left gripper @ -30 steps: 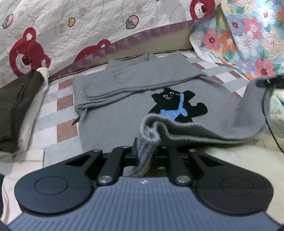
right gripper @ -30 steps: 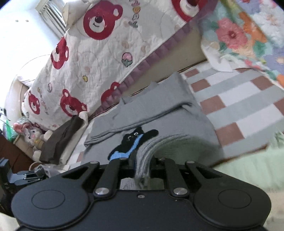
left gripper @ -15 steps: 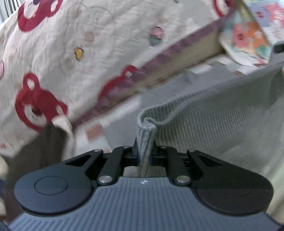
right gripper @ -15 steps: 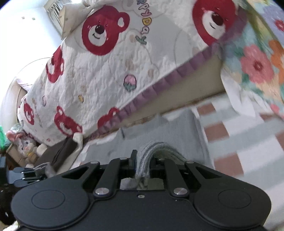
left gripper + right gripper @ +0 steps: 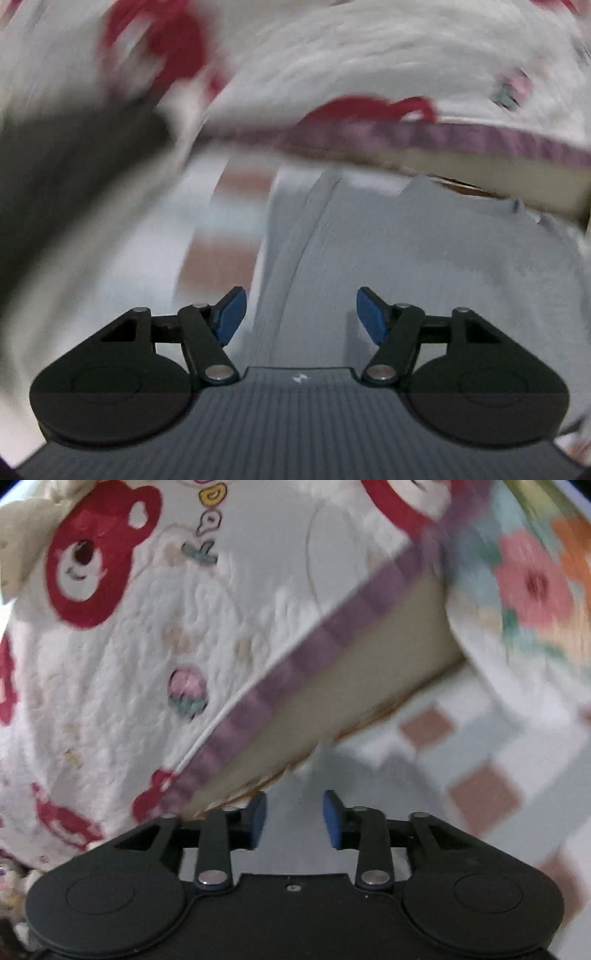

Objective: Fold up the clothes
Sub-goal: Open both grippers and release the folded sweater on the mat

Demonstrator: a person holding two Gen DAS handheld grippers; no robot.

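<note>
Off to the left of the left gripper [image 5: 297, 314], a dark garment [image 5: 66, 206] smears across the frame, heavily blurred, with pale bedding streaking beneath it. Moving in, the checked bedsheet [image 5: 225, 254] shows its brown and pale squares just left of the blue left pad. Between the fingers now: jaws spread wide, nothing held, blue pads [image 5: 229, 317] well apart. Straight ahead and beneath the gap lies the grey sweater [image 5: 406, 258], flat on the bed, a long fold line running away from the tool, its far edge reaching up toward the purple-trimmed bear quilt [image 5: 369, 66]. Sweater fabric fills the whole space from the left pad across to the right edge of the left wrist view.

Over to the right wrist view! Left of the right gripper [image 5: 294, 819], the bear quilt [image 5: 147, 646] looms large, red bears and a little strawberry, its purple border [image 5: 303, 657] slanting down to just above the left finger. Between the fingers: open as well, blue pads [image 5: 332, 821] parted and empty, a blurred grey patch in the gap that looks like the sweater [image 5: 295, 801], though it is hard to tell. Right of the tool, the checked bedsheet [image 5: 480, 775] spreads out, and above it, far right, a floral quilt [image 5: 528, 583], blurred.
</note>
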